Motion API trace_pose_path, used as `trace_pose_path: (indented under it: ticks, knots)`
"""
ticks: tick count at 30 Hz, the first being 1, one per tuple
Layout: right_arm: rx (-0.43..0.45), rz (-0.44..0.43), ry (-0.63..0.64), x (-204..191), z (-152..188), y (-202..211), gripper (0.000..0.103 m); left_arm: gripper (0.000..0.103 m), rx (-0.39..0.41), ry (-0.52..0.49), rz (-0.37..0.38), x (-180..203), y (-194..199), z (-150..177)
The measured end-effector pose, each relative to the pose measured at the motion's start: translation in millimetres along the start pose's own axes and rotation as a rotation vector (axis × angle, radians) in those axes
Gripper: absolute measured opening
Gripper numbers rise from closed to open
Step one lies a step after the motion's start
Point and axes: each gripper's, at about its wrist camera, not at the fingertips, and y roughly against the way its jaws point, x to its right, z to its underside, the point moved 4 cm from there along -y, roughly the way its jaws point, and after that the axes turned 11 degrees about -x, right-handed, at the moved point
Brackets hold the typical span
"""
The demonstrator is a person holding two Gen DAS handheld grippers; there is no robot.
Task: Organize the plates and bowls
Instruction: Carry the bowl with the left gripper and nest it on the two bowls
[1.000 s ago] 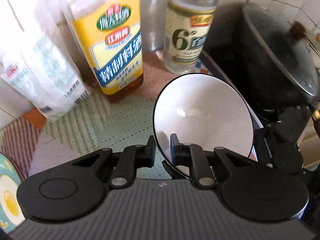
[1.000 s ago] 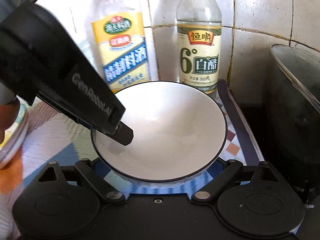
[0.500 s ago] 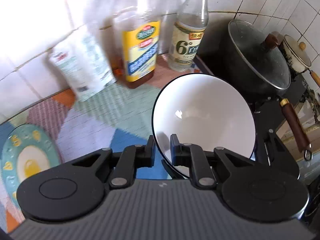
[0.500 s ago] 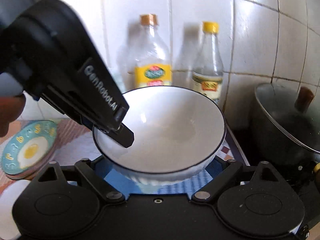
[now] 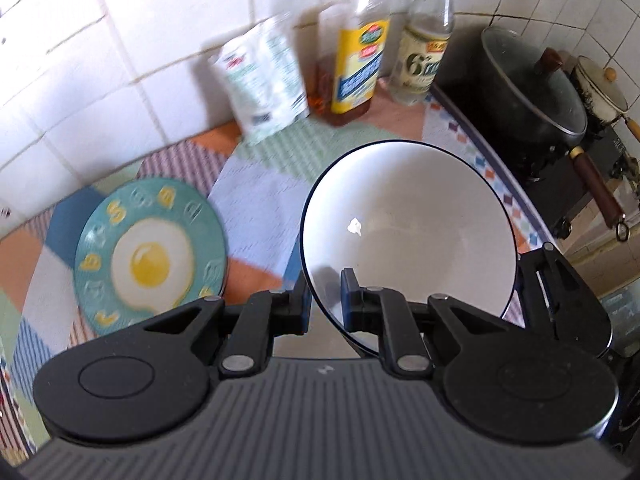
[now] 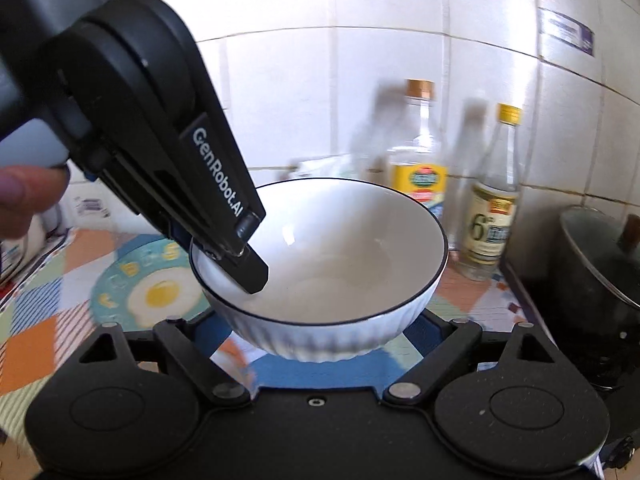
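**Now lifted: white bowl held above the patterned mat**

Clearly, the white bowl with a thin dark rim is clamped at its near-left edge by the left gripper, one finger inside and one outside the wall. It is held in the air above the counter, its ribbed outer wall visible from the right wrist view. The right gripper is spread wide beneath and in front of the bowl, with nothing between its fingers.

"GenRobot.AI" can be read on the left gripper's side in the right wrist view. Behind the bowl, a yellow-labelled bottle with amber liquid and a clear bottle marked "6°" are stood against the tiled wall, with a white packet leaning beside them.

Compared with a second ago, the bowl has been raised and drawn back: the bottles appear smaller and farther off, and the teal plate printed with a fried egg is now fully seen to the left on the mat.

The counter is covered by a checked, multicoloured mat. To the right, a dark pot with a glass lid is set on a stove, with a small cream pan behind it.
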Motion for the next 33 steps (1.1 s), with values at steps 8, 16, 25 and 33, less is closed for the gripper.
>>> trace_pose_path:
  ticks: [8,16,25,33]
  knots:
    - [-0.081,-0.077,0.089,-36.4,20.5,2.7,0.092,0.013,-0.074,0.103,0.017,-34.2,-9.8,31.9]
    - [-0.138,-0.121,0.146,-55.5,29.7,4.3,0.092,0.013,-0.13,0.179,0.02,-48.8,-21.7,48.5]
    - [-0.205,-0.112,0.17,-72.0,35.8,-9.4,0.092,0.013,-0.163,0.18,-0.008,-57.2,-37.1,54.7]
    - [-0.238,-0.086,0.2,-77.2,40.6,-7.7,0.092,0.016,-0.189,0.152,-0.025,-52.9,-42.1,58.3]
